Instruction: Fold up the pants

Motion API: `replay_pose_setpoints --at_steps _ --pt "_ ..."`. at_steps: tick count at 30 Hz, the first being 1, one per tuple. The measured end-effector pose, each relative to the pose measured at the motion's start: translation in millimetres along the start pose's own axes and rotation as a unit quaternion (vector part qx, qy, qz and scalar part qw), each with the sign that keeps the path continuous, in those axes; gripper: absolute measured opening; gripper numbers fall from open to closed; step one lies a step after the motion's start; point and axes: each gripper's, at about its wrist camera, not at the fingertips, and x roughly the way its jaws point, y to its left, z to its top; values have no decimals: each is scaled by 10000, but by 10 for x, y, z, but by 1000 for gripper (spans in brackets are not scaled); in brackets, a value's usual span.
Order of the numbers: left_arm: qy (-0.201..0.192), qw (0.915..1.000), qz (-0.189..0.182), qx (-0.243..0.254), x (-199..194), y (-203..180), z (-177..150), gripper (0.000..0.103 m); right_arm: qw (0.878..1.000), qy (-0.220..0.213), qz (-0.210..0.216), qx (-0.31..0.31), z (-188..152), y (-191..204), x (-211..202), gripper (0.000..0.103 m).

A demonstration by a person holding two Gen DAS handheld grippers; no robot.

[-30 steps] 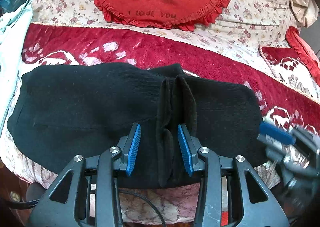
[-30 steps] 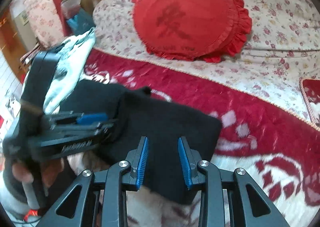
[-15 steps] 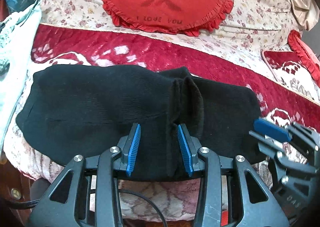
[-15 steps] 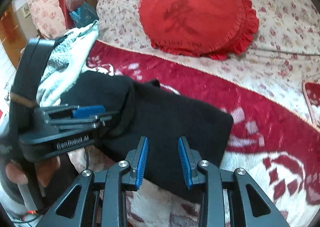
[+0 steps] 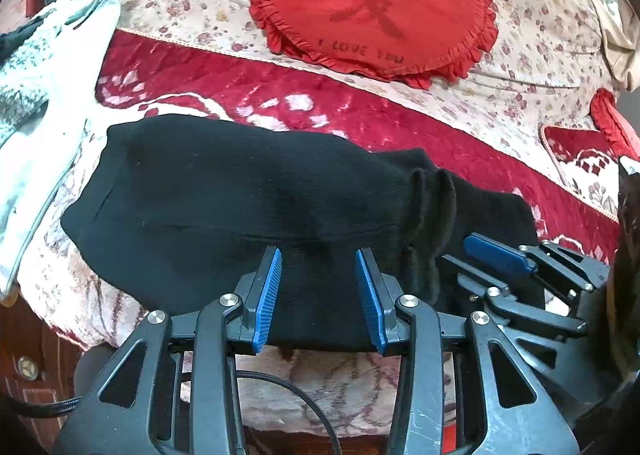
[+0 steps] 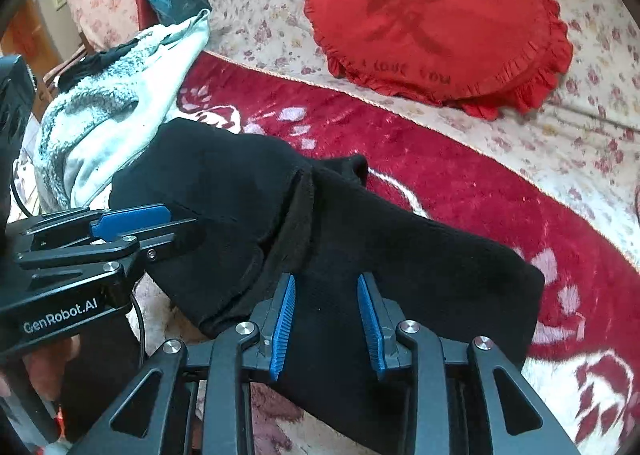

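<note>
**Mia:** On the bed, near its front edge, lie the black pants (image 5: 240, 199). They rest on a red blanket (image 5: 360, 123) with white shapes. A red heart pillow (image 5: 372, 7) sits farther back, well away from them.

**Ben:** Are the pants heavy?

**Mia:** They look soft and floppy, like a thick knit. They probably bend anywhere and won't break. There is a bumpy ridge (image 5: 432, 199) where the cloth bunches up.

**Ben:** What is the left gripper (image 5: 318, 295) doing?

**Mia:** Its blue fingers stand about half open over the near edge of the pants. Nothing is pinched between them.

**Ben:** And the right gripper (image 6: 328, 323)?

**Mia:** It hangs over the other end of the pants. Its fingers are opening a little, and the cloth lies under them, not squeezed.

**Ben:** Where should they grab?

**Mia:** Probably along the near edge, one gripper by each end. Soft cloth sags, so both layers need pinching together, or the bottom one may slip out and stay behind.
</note>
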Motion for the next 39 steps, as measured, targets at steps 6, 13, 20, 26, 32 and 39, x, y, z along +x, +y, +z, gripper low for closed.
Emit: replay_pose_setpoints --at_steps 6,13,20,26,32,39 --pt "13 9998 -3 -183 -20 139 -6 38 9997 -136 183 120 72 11 -139 31" --pt "51 9993 12 -366 -44 276 -29 38 9999 48 135 9 67 69 43 33" --pt "89 9971 -22 -750 -139 554 -68 38 9990 -204 330 -212 264 189 -109 37" --pt "113 9865 -53 -1631 -192 1061 -155 47 9961 -169 665 -561 586 464 85 41" --pt "198 9731 201 -2287 -124 1449 -200 47 9913 10 1003 -856 903 809 393 43" --pt "251 9566 -123 -2899 -44 1708 -287 47 9846 199 1224 -1235 1243 1152 741 45"
